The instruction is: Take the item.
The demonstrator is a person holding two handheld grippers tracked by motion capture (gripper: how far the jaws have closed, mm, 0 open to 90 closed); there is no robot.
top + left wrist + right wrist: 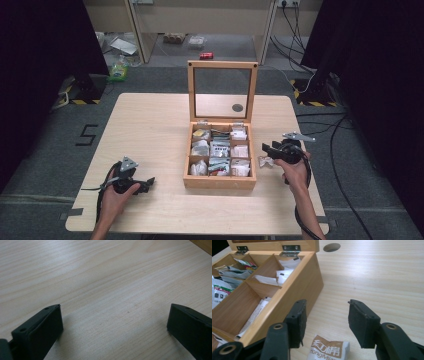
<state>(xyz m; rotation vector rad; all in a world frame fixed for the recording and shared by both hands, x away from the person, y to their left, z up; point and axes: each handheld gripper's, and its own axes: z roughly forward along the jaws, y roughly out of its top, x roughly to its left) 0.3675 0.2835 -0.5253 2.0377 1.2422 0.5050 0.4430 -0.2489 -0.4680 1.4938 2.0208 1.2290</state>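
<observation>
My right gripper (266, 148) sits just right of the box (220, 181), a small packet (265, 161) on the table (150, 125) just below its tips, clear of the box wall. Jaw gap too small to read. My left gripper (148, 183) rests low on the table's near-left area, well apart from the box, tips pointing right. Box lid (222, 64) stands upright – glass pane, hinged at the far side. Nine compartments, packets in each. A round hole (237, 107) in the table shows through the pane.
</observation>
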